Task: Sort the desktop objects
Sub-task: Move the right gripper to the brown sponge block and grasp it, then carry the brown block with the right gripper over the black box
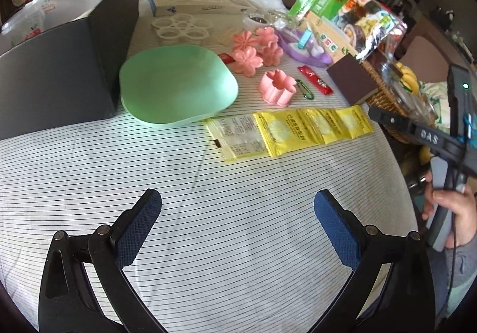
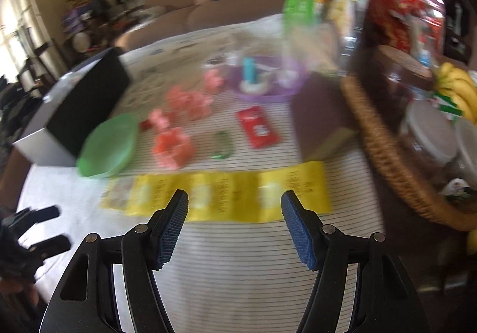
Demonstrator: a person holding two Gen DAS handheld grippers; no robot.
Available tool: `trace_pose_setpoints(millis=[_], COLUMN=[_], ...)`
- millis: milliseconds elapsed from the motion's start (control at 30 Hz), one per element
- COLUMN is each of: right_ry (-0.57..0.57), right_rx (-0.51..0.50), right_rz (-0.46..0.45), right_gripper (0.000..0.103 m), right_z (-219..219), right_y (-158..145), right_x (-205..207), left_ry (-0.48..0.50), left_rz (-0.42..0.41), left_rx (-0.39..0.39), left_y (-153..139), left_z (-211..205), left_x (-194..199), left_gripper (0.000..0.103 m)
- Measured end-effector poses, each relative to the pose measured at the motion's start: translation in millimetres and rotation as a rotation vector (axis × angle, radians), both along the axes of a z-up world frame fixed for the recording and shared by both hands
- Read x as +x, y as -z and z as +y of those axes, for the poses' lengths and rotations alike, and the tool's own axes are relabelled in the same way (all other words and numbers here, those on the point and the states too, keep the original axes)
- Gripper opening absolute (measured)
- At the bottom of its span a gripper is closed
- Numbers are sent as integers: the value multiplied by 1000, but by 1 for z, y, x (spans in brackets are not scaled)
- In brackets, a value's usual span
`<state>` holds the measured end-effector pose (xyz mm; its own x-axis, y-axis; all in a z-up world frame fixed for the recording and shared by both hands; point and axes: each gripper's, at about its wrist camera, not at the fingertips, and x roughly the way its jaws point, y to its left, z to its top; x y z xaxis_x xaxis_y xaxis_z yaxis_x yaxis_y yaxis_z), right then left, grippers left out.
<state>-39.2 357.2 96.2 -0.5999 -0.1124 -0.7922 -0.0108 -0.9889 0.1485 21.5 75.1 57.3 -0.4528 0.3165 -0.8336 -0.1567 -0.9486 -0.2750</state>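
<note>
A strip of yellow sachets [image 1: 290, 131] lies across the striped tablecloth, also in the blurred right wrist view [image 2: 223, 196]. Behind it sit a green plate [image 1: 176, 85], several pink flower moulds [image 1: 258, 51], a pink flower cutter [image 1: 277, 88], a green carabiner [image 1: 305, 90] and a red packet [image 1: 314, 79]. My left gripper [image 1: 237, 206] is open and empty over bare cloth, short of the sachets. My right gripper [image 2: 234, 204] is open and empty, its tips just before the sachet strip. The right gripper's body shows at the right edge of the left wrist view [image 1: 417, 130].
A dark open box [image 1: 65, 64] stands at the left. A wicker basket [image 2: 384, 142] with bananas and jars is at the right. A brown sponge block [image 1: 351, 82], a purple tray [image 1: 301, 49], a white mould [image 1: 182, 26], a tissue box [image 1: 196, 2] and snack bags [image 1: 351, 11] lie behind.
</note>
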Motion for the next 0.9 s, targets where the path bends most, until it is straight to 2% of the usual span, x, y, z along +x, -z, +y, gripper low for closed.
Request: trace_pose_setpoints(millis=[100, 200, 400, 500, 533, 600, 633, 667, 700, 767, 833, 900], right_ry=[96, 148, 233, 281, 292, 290, 282, 275, 263, 228, 187, 137], right_rx=[-67, -99, -118, -74, -72, -78, -71, -61, -68, -108, -161, -208], right_rz=[-49, -55, -46, -30, -24, -1, 20, 29, 40, 81, 120, 155], right_gripper=[68, 68, 67, 66, 64, 41, 34, 34, 29, 27, 25, 25], right_z=[33, 51, 65, 67, 69, 70, 69, 67, 65, 61, 57, 47], right_y=[13, 19, 33, 40, 43, 44, 42, 40, 37, 26, 11, -6], right_x=[-8, -19, -46, -57, -60, -62, -62, -61, -59, -53, -45, -36], left_ry=[10, 5, -10, -9, -9, -9, -9, -9, -8, -11, -18, -23], left_rz=[0, -1, 0, -4, -6, -8, -8, -8, -6, 1, 2, -11], left_rx=[11, 27, 85, 103, 106, 110, 111, 113, 118, 140, 189, 282], left_y=[4, 6, 6, 7, 7, 8, 8, 7, 6, 3, -1, -5], left_z=[7, 11, 16, 19, 20, 20, 20, 19, 17, 12, 5, -4], left_x=[-3, -9, -17, -19, -20, -20, -19, -19, -19, -18, -19, -20], left_gripper=[103, 103, 103, 103, 103, 103, 103, 103, 103, 103, 103, 103])
